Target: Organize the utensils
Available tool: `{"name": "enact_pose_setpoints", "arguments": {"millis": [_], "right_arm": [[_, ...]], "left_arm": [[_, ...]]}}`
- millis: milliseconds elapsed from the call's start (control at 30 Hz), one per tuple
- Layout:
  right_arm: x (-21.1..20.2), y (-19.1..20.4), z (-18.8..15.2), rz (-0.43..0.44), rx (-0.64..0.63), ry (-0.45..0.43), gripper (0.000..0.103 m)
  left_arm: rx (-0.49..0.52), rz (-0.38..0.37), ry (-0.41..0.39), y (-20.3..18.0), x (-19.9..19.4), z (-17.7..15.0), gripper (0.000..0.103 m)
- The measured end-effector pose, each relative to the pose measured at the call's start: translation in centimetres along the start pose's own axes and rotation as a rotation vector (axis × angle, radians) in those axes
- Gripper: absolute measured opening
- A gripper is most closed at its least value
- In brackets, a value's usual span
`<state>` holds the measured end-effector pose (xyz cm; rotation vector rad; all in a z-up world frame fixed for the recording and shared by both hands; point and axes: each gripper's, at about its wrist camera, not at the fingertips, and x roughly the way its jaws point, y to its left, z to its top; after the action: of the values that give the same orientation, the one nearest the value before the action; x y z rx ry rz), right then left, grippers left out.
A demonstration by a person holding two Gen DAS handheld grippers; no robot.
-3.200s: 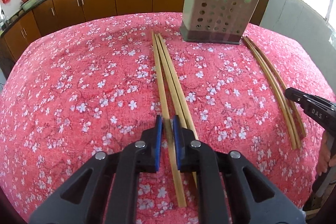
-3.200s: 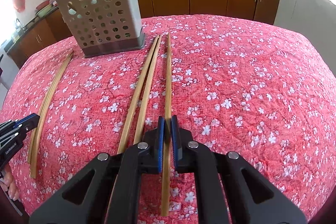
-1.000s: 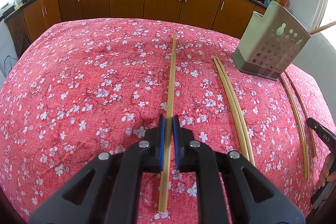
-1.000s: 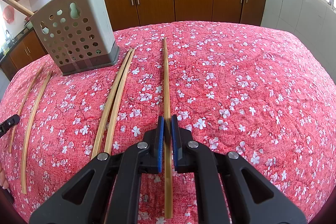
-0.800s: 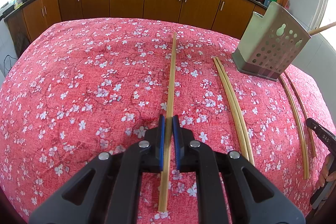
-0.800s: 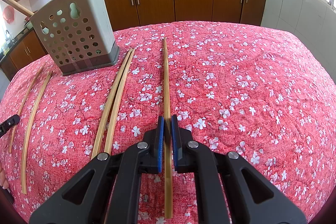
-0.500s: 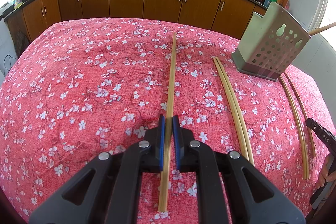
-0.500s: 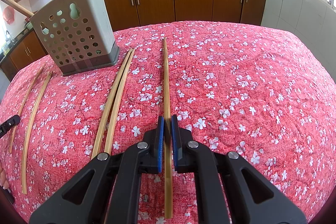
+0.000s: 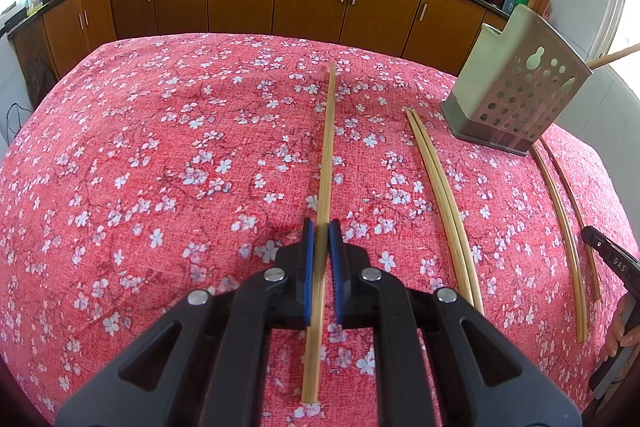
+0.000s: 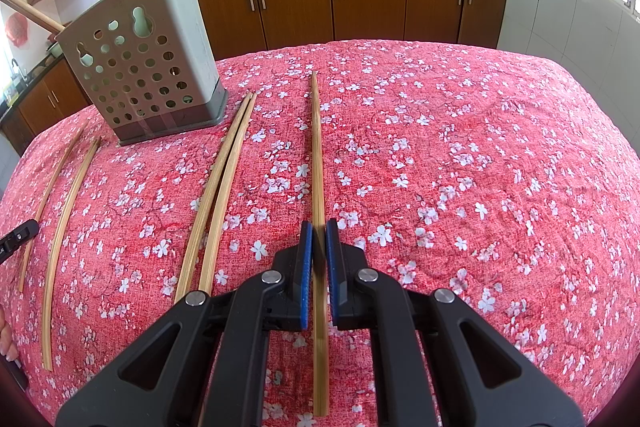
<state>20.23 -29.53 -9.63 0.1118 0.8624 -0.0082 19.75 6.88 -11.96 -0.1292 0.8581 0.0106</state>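
Both claws clamped: left gripper (image 9: 320,239) on one chopstick (image 9: 326,147), right gripper (image 10: 316,239) on another chopstick (image 10: 317,155). Risk: thin sticks pivot w/ off-centre grip, missing holder (image 10: 148,67).

Your work surface is a table (image 9: 140,155) under a red cloth printed with white blossoms. On it stands a grey perforated holder (image 10: 148,75) – upright, near the far edge. You have loose bamboo chopsticks lying lengthwise on the cloth – a close pair (image 10: 218,195) beside the holder, and two more (image 10: 60,211) apart at the left.
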Motion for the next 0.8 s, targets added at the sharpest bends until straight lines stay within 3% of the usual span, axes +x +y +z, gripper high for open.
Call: {"name": "enact_pose_setpoints", "arguments": {"millis": [800], "right_arm": [[0.03,-0.02,0.01,0.000,0.000,0.000,0.008]], "left_arm": [[-0.003,-0.004,0.000,0.10,0.00,0.03,0.012]]}}
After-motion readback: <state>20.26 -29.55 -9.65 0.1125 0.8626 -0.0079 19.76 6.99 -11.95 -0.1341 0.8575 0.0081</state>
